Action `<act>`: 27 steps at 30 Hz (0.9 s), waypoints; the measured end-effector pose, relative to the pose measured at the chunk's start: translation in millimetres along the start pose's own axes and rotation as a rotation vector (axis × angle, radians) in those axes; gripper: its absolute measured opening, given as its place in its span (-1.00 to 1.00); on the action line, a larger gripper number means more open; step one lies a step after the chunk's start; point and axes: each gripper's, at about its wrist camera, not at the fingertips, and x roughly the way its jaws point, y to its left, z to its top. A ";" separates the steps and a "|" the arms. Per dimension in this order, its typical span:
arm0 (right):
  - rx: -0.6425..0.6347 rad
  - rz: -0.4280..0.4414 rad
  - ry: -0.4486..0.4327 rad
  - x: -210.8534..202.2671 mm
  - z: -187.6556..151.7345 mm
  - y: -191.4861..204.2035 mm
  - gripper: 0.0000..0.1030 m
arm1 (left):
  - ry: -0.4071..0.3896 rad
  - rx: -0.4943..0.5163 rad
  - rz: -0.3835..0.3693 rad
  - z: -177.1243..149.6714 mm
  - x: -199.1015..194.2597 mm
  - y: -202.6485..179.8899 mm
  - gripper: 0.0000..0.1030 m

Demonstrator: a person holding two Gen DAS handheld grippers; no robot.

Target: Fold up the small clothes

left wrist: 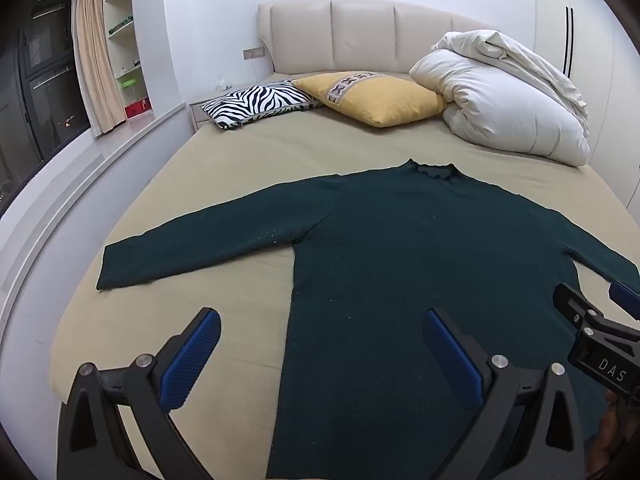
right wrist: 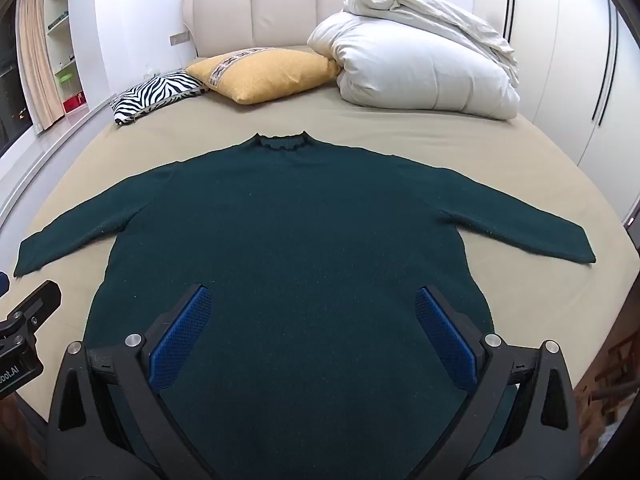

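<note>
A dark green long-sleeved sweater [left wrist: 420, 248] lies flat on the beige bed sheet [left wrist: 224, 152], collar toward the headboard, both sleeves spread out to the sides. It also fills the right wrist view [right wrist: 304, 232]. My left gripper [left wrist: 320, 332] is open and empty, above the sweater's lower left edge. My right gripper [right wrist: 312, 312] is open and empty, above the sweater's lower body. The right gripper also shows at the right edge of the left wrist view [left wrist: 596, 312]. Part of the left gripper shows at the left edge of the right wrist view [right wrist: 28, 320].
At the head of the bed lie a zebra-print pillow [left wrist: 256, 104], a yellow pillow [left wrist: 376, 96] and a bundled white duvet [left wrist: 508, 96]. A window ledge [left wrist: 68, 184] runs along the bed's left side. White wardrobe doors [right wrist: 580, 60] stand at the right.
</note>
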 end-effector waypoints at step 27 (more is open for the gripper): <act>-0.011 -0.002 -0.002 -1.7 0.8 3.9 1.00 | 0.001 -0.002 -0.004 -0.5 -1.8 -0.4 1.00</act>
